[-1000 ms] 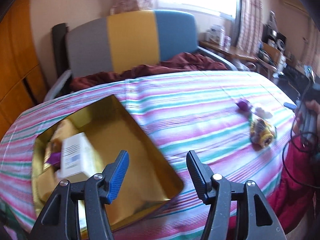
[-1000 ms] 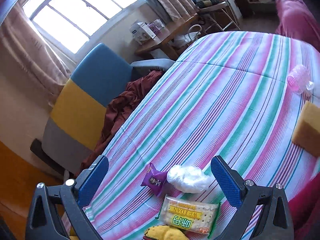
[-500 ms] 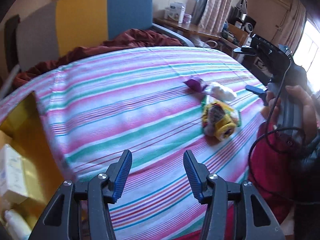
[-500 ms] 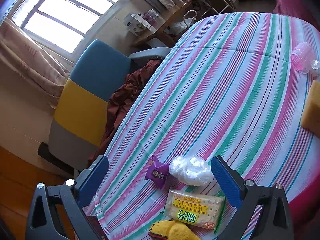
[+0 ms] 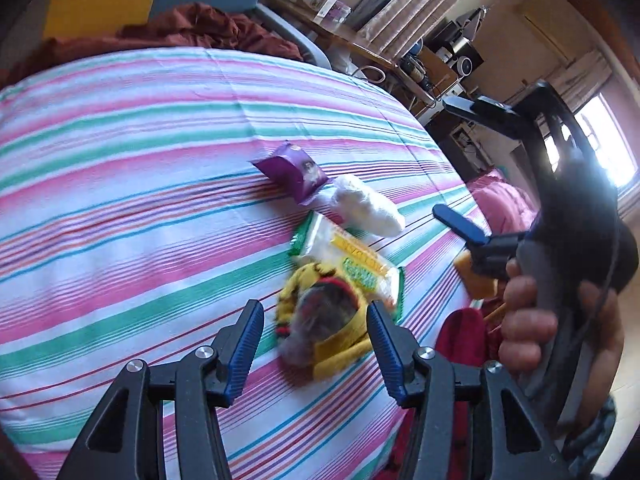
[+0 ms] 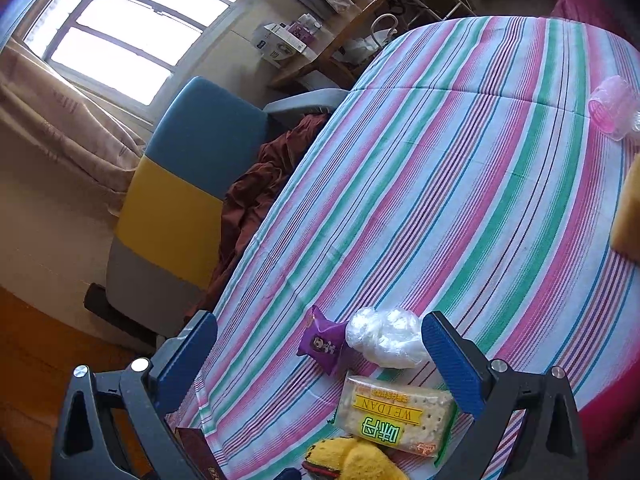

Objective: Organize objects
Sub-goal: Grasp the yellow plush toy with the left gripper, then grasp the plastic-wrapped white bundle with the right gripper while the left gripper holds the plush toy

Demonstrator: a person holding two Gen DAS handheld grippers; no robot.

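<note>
A yellow plush toy (image 5: 320,320) lies on the striped tablecloth (image 5: 140,184), with a cracker packet (image 5: 352,256), a white crumpled bag (image 5: 366,206) and a purple snack pouch (image 5: 294,170) beyond it. My left gripper (image 5: 316,336) is open, its fingers either side of the plush toy and just in front of it. My right gripper (image 6: 320,360) is open above the same pile: the pouch (image 6: 322,340), white bag (image 6: 386,338), cracker packet (image 6: 394,416) and plush toy (image 6: 352,460). The right gripper also shows in the left wrist view (image 5: 460,224), held in a hand.
A pink translucent cup (image 6: 614,108) and a yellow sponge-like block (image 6: 628,208) sit on the table's right side. A blue, yellow and grey chair (image 6: 184,200) with a maroon cloth (image 6: 260,184) stands behind the table. A cluttered wooden desk (image 5: 360,40) stands beyond.
My left gripper has swung right, away from the gold tray, and closed in on the plush toy. My right gripper has shifted slightly nearer the pile. Both stay open.
</note>
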